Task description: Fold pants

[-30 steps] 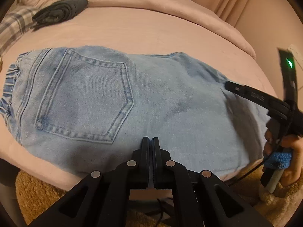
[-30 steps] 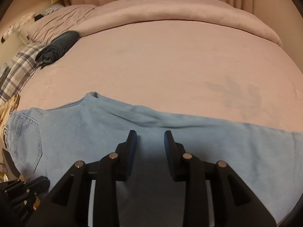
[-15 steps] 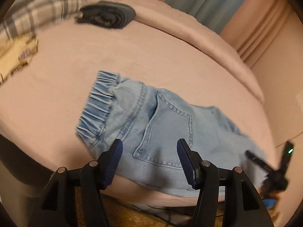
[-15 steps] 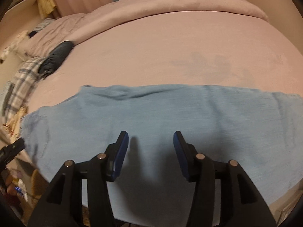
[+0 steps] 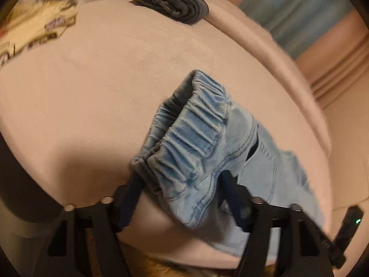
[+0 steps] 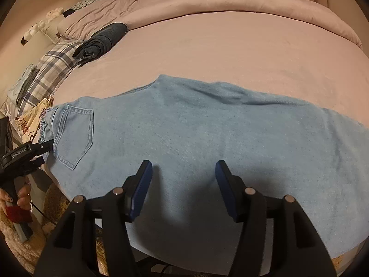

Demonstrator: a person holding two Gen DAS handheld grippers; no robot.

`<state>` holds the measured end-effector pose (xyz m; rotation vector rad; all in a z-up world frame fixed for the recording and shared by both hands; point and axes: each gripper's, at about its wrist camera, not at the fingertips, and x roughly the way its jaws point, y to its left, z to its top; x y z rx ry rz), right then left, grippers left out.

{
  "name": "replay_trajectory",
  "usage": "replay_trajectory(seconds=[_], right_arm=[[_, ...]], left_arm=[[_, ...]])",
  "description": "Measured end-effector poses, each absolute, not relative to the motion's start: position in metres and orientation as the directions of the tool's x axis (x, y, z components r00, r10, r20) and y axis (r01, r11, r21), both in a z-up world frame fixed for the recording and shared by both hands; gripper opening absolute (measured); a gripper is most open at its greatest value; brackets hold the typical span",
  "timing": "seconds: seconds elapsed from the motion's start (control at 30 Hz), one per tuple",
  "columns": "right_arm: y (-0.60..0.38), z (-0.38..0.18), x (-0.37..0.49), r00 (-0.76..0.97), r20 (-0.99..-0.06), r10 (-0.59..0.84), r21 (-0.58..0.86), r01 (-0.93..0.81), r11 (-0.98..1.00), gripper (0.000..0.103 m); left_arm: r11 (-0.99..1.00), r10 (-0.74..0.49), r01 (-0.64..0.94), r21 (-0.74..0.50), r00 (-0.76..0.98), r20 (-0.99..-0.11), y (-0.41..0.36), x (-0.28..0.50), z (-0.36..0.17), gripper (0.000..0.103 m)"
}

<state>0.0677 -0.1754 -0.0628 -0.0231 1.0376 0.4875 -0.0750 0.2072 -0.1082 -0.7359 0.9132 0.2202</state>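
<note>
Light blue jeans lie flat across the pink bed, back pocket up and waistband to the left. In the left wrist view the elastic waistband bulges up close. Its near corner sits between the jaws of my left gripper, which are closing with a wide gap; I cannot see the pads pressing. From the right wrist view, the left gripper's fingers meet the waistband edge. My right gripper hovers over the middle of the legs, jaws opening, nothing between them.
A rolled dark garment and a plaid cloth lie at the far left of the bed, with a printed cream cloth beside them. A hand holds the left gripper's handle. A brown fuzzy rug lies below the bed edge.
My left gripper went from shut over the seat of the jeans to open, rolled and slid left to the waistband corner. My right gripper's jaws spread wider over the legs.
</note>
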Motion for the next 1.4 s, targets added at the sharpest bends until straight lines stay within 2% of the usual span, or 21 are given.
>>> replay_trajectory(seconds=[0.03, 0.1, 0.13, 0.27, 0.37, 0.43, 0.67, 0.73, 0.8, 0.93, 0.97, 1.0, 1.07, 1.2, 1.27, 1.4], right_arm=[[-0.176, -0.062, 0.07, 0.409, -0.828, 0.384, 0.22, -0.394, 0.892, 0.057], [-0.177, -0.062, 0.074, 0.403, -0.826, 0.394, 0.24, -0.381, 0.893, 0.057], [-0.178, -0.062, 0.075, 0.402, -0.826, 0.394, 0.245, -0.373, 0.895, 0.057], [-0.176, -0.06, 0.078, 0.4, -0.828, 0.394, 0.251, -0.363, 0.897, 0.057], [-0.172, -0.057, 0.08, 0.401, -0.822, 0.405, 0.259, -0.371, 0.892, 0.057], [-0.165, -0.053, 0.086, 0.41, -0.817, 0.406, 0.253, -0.378, 0.89, 0.057], [-0.125, -0.044, 0.137, 0.438, -0.809, 0.392, 0.182, -0.448, 0.875, 0.056], [-0.113, -0.051, 0.155, 0.395, -0.83, 0.394, 0.196, -0.456, 0.868, 0.057], [-0.104, -0.059, 0.165, 0.358, -0.845, 0.398, 0.208, -0.465, 0.86, 0.057], [-0.087, -0.076, 0.172, 0.304, -0.858, 0.414, 0.218, -0.513, 0.83, 0.057], [-0.086, -0.079, 0.173, 0.302, -0.854, 0.424, 0.227, -0.518, 0.825, 0.054], [-0.085, -0.08, 0.171, 0.313, -0.848, 0.428, 0.222, -0.523, 0.823, 0.038], [-0.083, -0.08, 0.166, 0.356, -0.841, 0.408, 0.173, -0.537, 0.825, 0.013], [-0.086, -0.072, 0.163, 0.401, -0.826, 0.396, 0.149, -0.523, 0.839, 0.01], [-0.089, -0.065, 0.164, 0.423, -0.813, 0.4, 0.152, -0.509, 0.847, 0.01], [-0.084, -0.067, 0.169, 0.441, -0.825, 0.353, 0.1, -0.501, 0.86, 0.009]], left_arm=[[0.733, -0.124, -0.482, -0.48, 0.6, -0.791, 0.208, -0.075, -0.111, 0.052], [0.743, -0.117, -0.475, -0.471, 0.601, -0.79, 0.202, -0.08, -0.103, 0.039], [0.748, -0.107, -0.476, -0.463, 0.602, -0.791, 0.2, -0.085, -0.099, 0.036], [0.79, -0.029, -0.476, -0.387, 0.602, -0.798, 0.182, -0.096, -0.081, 0.034], [0.802, -0.018, -0.482, -0.353, 0.571, -0.821, 0.187, -0.085, -0.101, 0.037], [0.782, -0.035, -0.494, -0.38, 0.573, -0.819, 0.194, -0.08, -0.111, 0.04], [0.809, -0.025, -0.482, -0.335, 0.542, -0.84, 0.187, -0.078, -0.09, 0.042], [0.82, -0.003, -0.479, -0.315, 0.546, -0.838, 0.189, -0.071, -0.078, 0.045], [0.829, 0.026, -0.477, -0.292, 0.554, -0.832, 0.19, -0.072, -0.069, 0.053], [0.849, 0.07, -0.456, -0.269, 0.601, -0.797, 0.193, -0.063, -0.051, 0.055], [0.851, 0.065, -0.446, -0.279, 0.614, -0.786, 0.192, -0.061, -0.048, 0.055], [0.853, 0.05, -0.43, -0.295, 0.631, -0.774, 0.192, -0.057, -0.046, 0.055], [0.857, 0.038, -0.412, -0.308, 0.648, -0.761, 0.19, -0.049, -0.045, 0.055], [0.885, 0.015, -0.364, -0.289, 0.644, -0.765, 0.179, -0.031, -0.05, 0.055], [0.898, 0.061, -0.375, -0.23, 0.624, -0.779, 0.174, -0.026, -0.053, 0.055], [0.905, 0.077, -0.385, -0.182, 0.569, -0.819, 0.176, -0.018, -0.076, 0.055]])
